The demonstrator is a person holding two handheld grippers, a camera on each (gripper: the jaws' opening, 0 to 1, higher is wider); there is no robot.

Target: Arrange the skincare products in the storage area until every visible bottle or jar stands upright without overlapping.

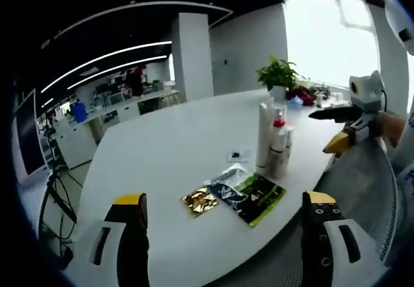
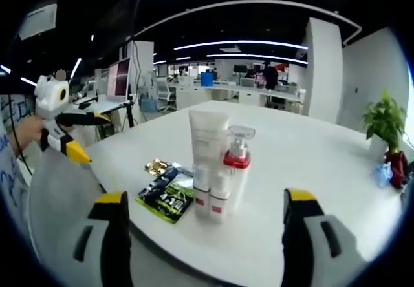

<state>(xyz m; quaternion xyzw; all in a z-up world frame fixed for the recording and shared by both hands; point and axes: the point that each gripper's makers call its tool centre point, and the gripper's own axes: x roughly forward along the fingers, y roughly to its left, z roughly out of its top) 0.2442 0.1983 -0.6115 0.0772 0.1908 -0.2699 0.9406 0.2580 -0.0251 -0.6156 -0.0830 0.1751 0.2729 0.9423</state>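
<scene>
A cluster of skincare products stands upright on the white table (image 1: 162, 145): a tall white tube (image 2: 208, 135), a clear pump bottle with a red collar (image 2: 237, 164) and two small white bottles (image 2: 202, 193) with red bands at the front. In the left gripper view the same cluster (image 1: 273, 138) stands right of centre. Beside it lie flat sachets: green (image 1: 260, 198) (image 2: 165, 201), dark blue (image 1: 226, 187) and gold (image 1: 200, 201) (image 2: 156, 166). My left gripper (image 1: 224, 199) is open and short of the sachets. My right gripper (image 2: 206, 198) is open, facing the bottles with a gap between.
A potted plant (image 1: 278, 74) (image 2: 381, 122) stands at the far end of the table, with small coloured items beside it. A small clear packet (image 1: 238, 154) lies behind the sachets. Each gripper, held in a hand, shows in the other's view (image 1: 343, 128) (image 2: 65, 132). Office desks fill the background.
</scene>
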